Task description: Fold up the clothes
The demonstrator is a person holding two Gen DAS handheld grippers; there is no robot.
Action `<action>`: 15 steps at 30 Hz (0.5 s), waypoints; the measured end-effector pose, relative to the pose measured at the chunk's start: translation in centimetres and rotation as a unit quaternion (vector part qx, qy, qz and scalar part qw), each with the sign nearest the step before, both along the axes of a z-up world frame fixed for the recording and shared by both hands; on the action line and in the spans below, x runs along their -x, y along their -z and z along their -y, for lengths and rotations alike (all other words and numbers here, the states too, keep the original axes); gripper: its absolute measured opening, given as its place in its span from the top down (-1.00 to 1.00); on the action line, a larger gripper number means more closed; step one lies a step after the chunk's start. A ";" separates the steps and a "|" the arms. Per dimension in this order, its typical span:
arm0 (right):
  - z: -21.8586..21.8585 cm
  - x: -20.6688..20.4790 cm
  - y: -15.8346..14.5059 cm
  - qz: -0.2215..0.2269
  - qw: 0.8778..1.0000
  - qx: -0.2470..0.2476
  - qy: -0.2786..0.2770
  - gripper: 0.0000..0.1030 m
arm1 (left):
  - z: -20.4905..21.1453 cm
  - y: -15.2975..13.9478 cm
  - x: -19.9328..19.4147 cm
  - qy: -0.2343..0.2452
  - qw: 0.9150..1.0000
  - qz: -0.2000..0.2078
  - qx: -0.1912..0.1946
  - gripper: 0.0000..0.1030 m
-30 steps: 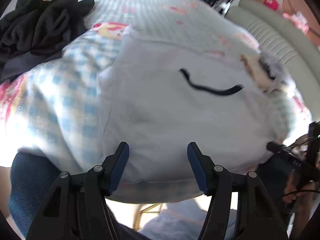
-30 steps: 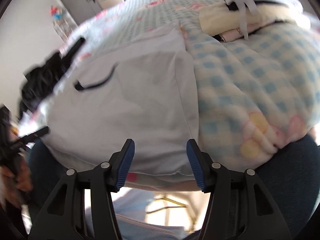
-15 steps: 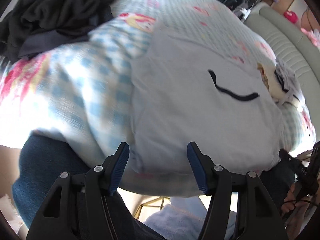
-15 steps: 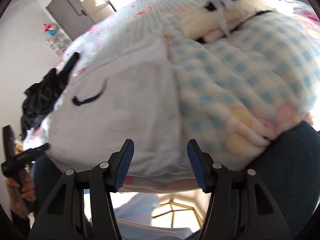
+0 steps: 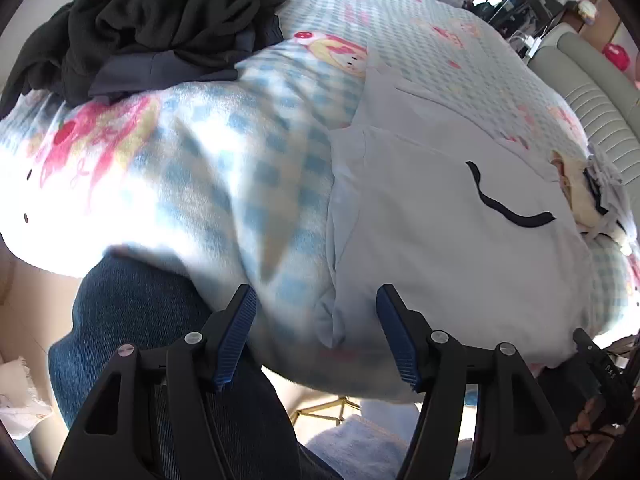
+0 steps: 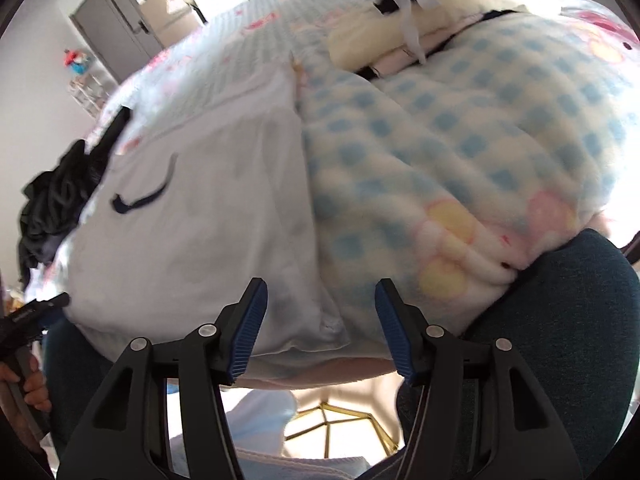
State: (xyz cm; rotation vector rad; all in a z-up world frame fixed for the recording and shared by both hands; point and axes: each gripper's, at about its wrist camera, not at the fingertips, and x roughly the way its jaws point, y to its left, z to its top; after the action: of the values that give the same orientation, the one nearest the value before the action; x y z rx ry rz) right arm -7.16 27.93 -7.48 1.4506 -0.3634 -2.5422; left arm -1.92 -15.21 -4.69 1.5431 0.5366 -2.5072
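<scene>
A pale blue garment (image 5: 432, 240) with a black cord (image 5: 504, 212) lies flat on a blue-checked blanket (image 5: 224, 184) on the bed. My left gripper (image 5: 316, 312) is open, and the garment's near left corner sits between its blue pads without touching them. In the right wrist view the same garment (image 6: 208, 232) and its cord (image 6: 140, 200) lie left of the bare blanket (image 6: 460, 140). My right gripper (image 6: 320, 300) is open too, straddling the near right corner, pads clear of the cloth.
A heap of black clothes (image 5: 160, 20) lies at the far left of the bed. A stack of folded clothes (image 6: 420, 28) sits at the far right. A person's jeans-clad legs (image 5: 132, 320) press against the bed's front edge. A padded headboard (image 5: 592, 92) runs behind.
My left gripper slid left along the garment's near hem to its left corner. My right gripper slid right to the right corner. Both rolled a little and stayed open.
</scene>
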 end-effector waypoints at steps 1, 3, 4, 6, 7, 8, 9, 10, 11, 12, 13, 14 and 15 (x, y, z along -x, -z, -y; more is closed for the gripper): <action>0.4 -0.2 -0.1 -0.004 1.000 0.002 -0.010 -0.12 | 0.1 0.0 0.1 0.006 1.000 0.002 -0.006 -0.25; 1.5 -0.4 -0.1 -0.010 0.999 -0.001 -0.034 -0.12 | -0.3 0.4 0.3 0.019 0.999 0.014 -0.021 -0.26; 1.8 -0.5 -0.2 -0.010 0.999 -0.004 -0.043 -0.12 | -0.5 0.5 0.2 0.022 0.999 0.017 -0.023 -0.26; 2.3 -0.6 -0.2 -0.008 0.998 -0.014 -0.055 -0.17 | -0.8 0.8 0.1 0.026 0.999 0.024 -0.021 -0.26; 2.2 -0.6 0.0 -0.001 0.998 -0.019 -0.054 -0.17 | -0.9 1.0 0.2 0.026 0.999 0.028 -0.021 -0.26; 2.1 -0.6 0.2 0.006 0.998 -0.024 -0.053 -0.16 | -0.9 1.2 0.3 0.025 0.999 0.033 -0.020 -0.29; 1.8 -0.5 0.4 0.012 0.998 -0.029 -0.046 -0.14 | -1.0 1.4 0.4 0.025 0.999 0.038 -0.017 -0.29; 1.6 -0.4 0.6 0.017 0.998 -0.034 -0.039 -0.14 | -1.2 1.5 0.4 0.027 0.999 0.040 -0.010 -0.29; 1.4 -0.2 0.8 0.022 0.999 -0.036 -0.032 -0.15 | -1.4 1.5 0.5 0.029 0.999 0.042 -0.001 -0.29; 1.2 0.0 1.0 0.026 0.999 -0.038 -0.025 -0.15 | -1.6 1.5 0.6 0.031 0.999 0.043 0.008 -0.29; 0.9 0.1 1.1 0.029 0.999 -0.042 -0.017 -0.15 | -1.8 1.4 0.6 0.033 0.998 0.043 0.016 -0.29; 0.7 0.0 0.9 0.025 0.998 -0.054 -0.009 -0.15 | -2.0 1.2 0.6 0.032 0.998 0.042 0.024 -0.29; 0.5 -0.1 0.7 0.022 0.998 -0.064 -0.001 -0.15 | -2.1 1.1 0.5 0.030 0.998 0.042 0.031 -0.29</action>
State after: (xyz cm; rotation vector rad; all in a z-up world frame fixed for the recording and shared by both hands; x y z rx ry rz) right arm -7.02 27.48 -8.16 1.5509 -0.2082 -2.5782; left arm -2.46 -13.15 -5.78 1.6562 0.4023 -2.4644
